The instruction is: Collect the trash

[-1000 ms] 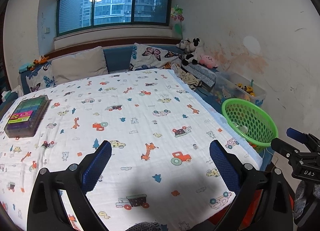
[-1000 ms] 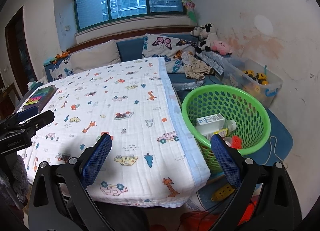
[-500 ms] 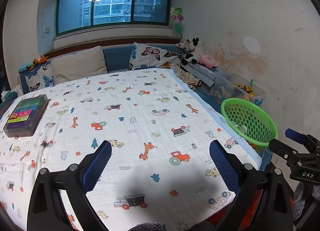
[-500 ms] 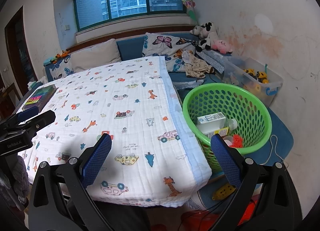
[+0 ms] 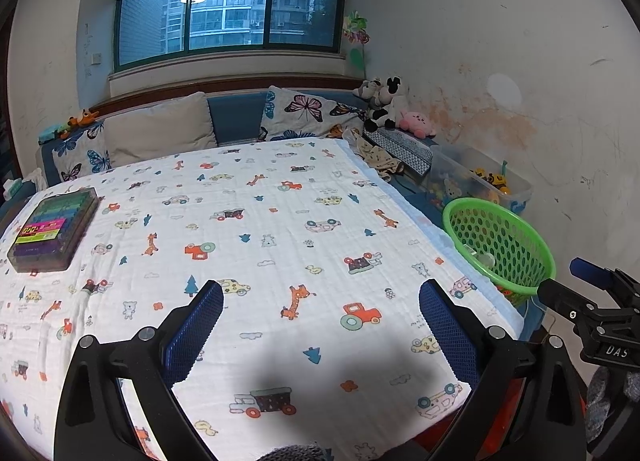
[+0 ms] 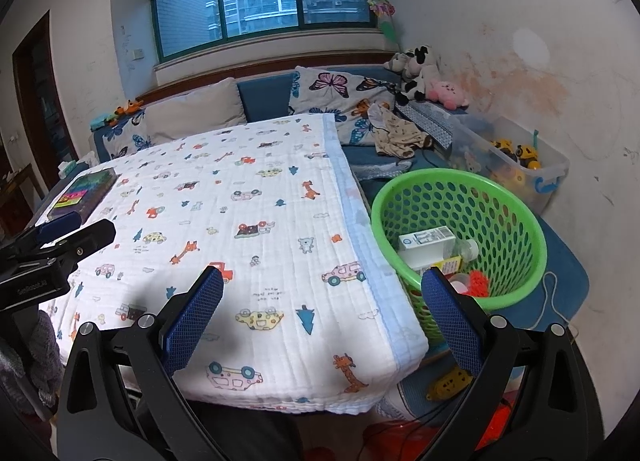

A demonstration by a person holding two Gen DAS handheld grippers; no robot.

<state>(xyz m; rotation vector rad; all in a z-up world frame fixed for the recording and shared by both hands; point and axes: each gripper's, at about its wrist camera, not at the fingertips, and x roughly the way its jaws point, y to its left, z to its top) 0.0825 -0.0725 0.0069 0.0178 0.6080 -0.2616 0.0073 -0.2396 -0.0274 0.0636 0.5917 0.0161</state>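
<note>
A green perforated basket (image 6: 460, 189) stands on the floor off the right edge of the table. Inside it lie a white carton (image 6: 426, 240), a clear bottle (image 6: 466, 249), a yellow packet (image 6: 450, 263) and something red (image 6: 478, 283). The same basket (image 5: 500, 237) shows at the right in the left wrist view. My left gripper (image 5: 320, 315) hovers open over the printed cloth (image 5: 260, 229), nothing between its fingers. My right gripper (image 6: 322, 309) is open and empty above the cloth's right front corner, its right finger in front of the basket.
A dark box with colourful labels (image 5: 54, 229) lies at the cloth's left edge. Cushions (image 5: 160, 133) and plush toys (image 5: 380, 101) line the bench behind. A clear tub of toys (image 6: 516, 165) stands by the wall. A yellow toy (image 6: 450, 381) lies on the floor.
Both views have drifted slightly; the basket has shifted a little in each frame. Both grippers stay open and empty.
</note>
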